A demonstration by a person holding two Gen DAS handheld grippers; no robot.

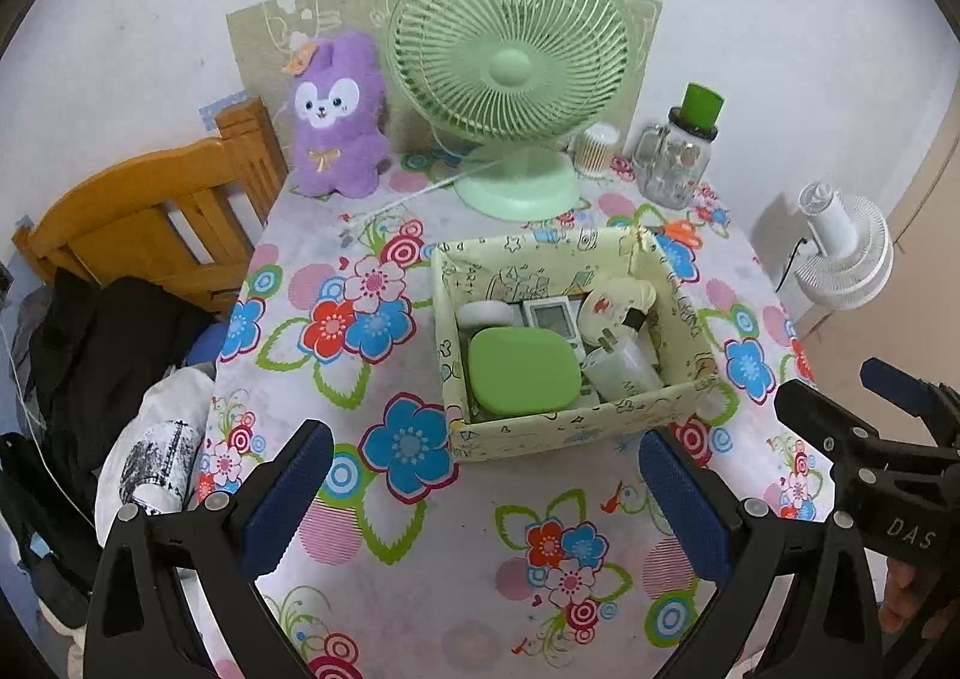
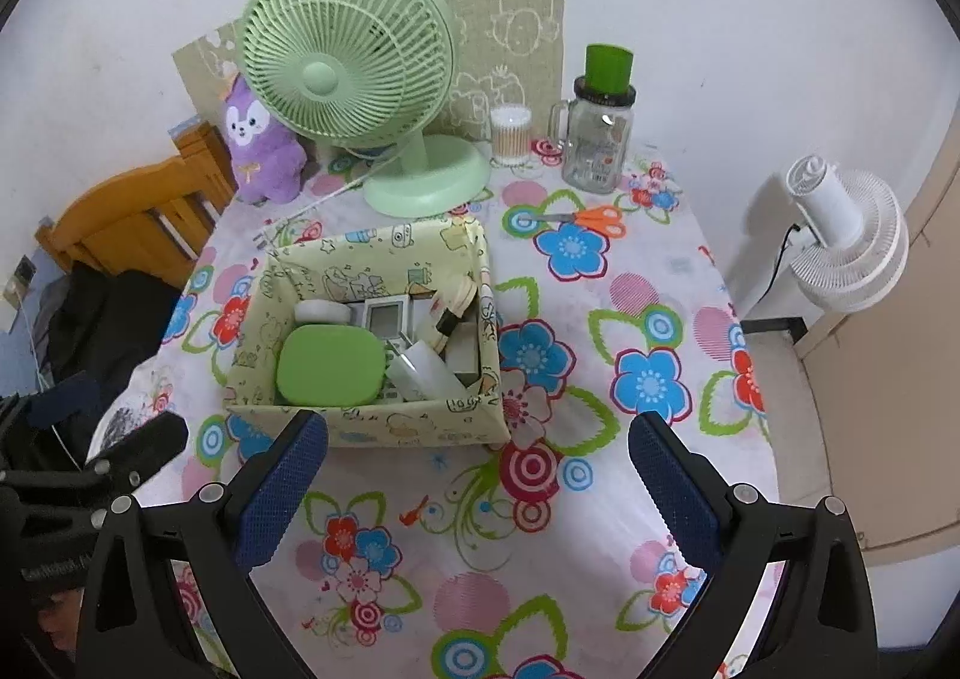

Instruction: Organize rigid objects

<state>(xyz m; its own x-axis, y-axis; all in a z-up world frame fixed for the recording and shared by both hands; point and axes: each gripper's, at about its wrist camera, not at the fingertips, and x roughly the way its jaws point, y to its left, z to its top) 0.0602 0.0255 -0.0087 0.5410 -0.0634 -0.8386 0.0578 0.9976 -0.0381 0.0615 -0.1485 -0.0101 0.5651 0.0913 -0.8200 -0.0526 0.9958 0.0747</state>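
Note:
A pale yellow patterned box (image 1: 576, 427) (image 2: 360, 424) stands on the flowered tablecloth. Inside lie a green rounded case (image 1: 522, 373) (image 2: 330, 364), a white remote with a screen (image 1: 555, 319) (image 2: 384, 319), a white charger plug (image 1: 624, 367) (image 2: 423, 370), a small white jar (image 1: 483, 312) (image 2: 321, 311) and a round cream item (image 1: 618, 301). My left gripper (image 1: 486, 484) hangs open above the cloth in front of the box, nothing between its fingers. My right gripper (image 2: 480, 475) is open and empty too, just short of the box's near wall. Orange scissors (image 2: 591, 218) lie behind the box.
A green desk fan (image 1: 510, 79) (image 2: 348, 61), a purple plush rabbit (image 1: 339, 115) (image 2: 258, 145), a cotton swab jar (image 2: 510, 136) and a glass mug jar with green lid (image 1: 678, 157) (image 2: 600, 133) line the back. A wooden chair (image 1: 150, 217) is left, a white fan (image 2: 846, 241) right.

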